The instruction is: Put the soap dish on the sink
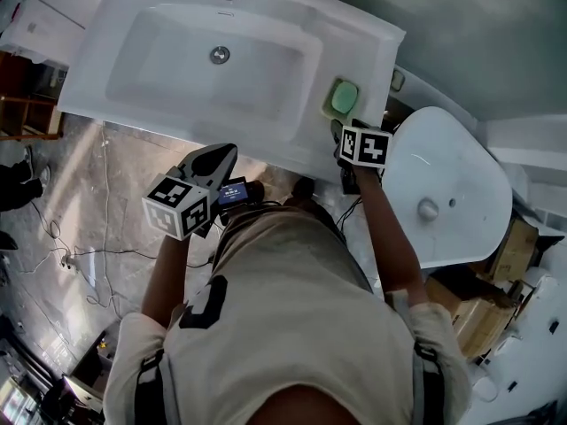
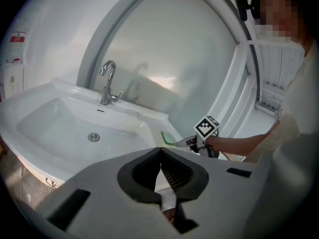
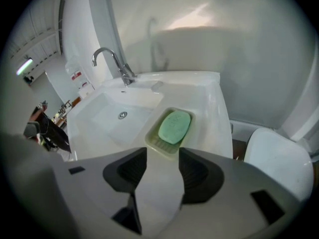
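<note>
On the right ledge of the white ceramic sink [image 1: 115, 25] is set the pale-green ribbed plastic soap dish [image 3: 155, 142], just beyond the parted, empty jaws of the right gripper [image 3: 163, 154]. The left gripper [image 2: 160, 151] is held closed. The dish is judged light, stiff and slick, best pinched across its rim. A mint-green oval soap bar [image 3: 175, 126] is carried inside.

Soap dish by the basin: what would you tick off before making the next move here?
1. Soap dish sits flat on the sink ledge: ok.
2. Soap lies inside the dish: ok.
3. Right hand-held gripper jaws apart, gripping nothing: ok.
4. Its tips clear of the dish rim: cannot tell.
5. Left hand-held gripper shut, empty, away from the dish: ok.
</note>
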Demonstrator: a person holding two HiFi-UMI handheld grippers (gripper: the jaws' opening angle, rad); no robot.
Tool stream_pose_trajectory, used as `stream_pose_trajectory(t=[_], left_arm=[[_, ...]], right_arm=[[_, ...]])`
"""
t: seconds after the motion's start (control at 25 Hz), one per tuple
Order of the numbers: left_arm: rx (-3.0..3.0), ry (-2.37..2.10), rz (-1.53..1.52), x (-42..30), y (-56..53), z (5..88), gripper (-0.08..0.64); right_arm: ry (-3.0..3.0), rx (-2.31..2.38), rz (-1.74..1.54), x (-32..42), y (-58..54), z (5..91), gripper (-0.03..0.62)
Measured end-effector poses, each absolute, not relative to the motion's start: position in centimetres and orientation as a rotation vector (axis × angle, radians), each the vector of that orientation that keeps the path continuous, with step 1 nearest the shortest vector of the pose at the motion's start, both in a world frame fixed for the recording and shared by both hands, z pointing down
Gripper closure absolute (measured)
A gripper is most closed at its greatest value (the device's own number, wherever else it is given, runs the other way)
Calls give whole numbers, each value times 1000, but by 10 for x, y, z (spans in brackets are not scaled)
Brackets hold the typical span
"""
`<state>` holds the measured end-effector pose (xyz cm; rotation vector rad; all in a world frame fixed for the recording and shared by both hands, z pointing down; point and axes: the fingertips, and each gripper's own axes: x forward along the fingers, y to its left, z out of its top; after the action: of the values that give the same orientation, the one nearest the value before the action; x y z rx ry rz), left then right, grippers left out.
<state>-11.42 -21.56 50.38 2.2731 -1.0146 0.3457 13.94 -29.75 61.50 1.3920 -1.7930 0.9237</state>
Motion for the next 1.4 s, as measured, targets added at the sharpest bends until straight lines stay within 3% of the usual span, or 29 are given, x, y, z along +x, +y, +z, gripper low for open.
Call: stream_pose_trajectory(t=[0.08,0.16,0.52,0.8,1.4], left_arm=[[2279,-1016,342,-118,-216,502,540],[2285,-1017,339,-121,-217,501,540],[2349,-958,320,-127,-214,492,541],[2371,-884,323,-131,-202,493,541],[2537,-708,289,-95,-197,473,541]], right_arm=[[-1871,1393,966,131,-289,600,431],[-1985,1374,1026,116,-282,583,579],[-2478,1168,1511,40,-249,497,581],[-2663,1036,1645,3,-233,455,581],[-2676,1137,1843,16,-178,437,581]])
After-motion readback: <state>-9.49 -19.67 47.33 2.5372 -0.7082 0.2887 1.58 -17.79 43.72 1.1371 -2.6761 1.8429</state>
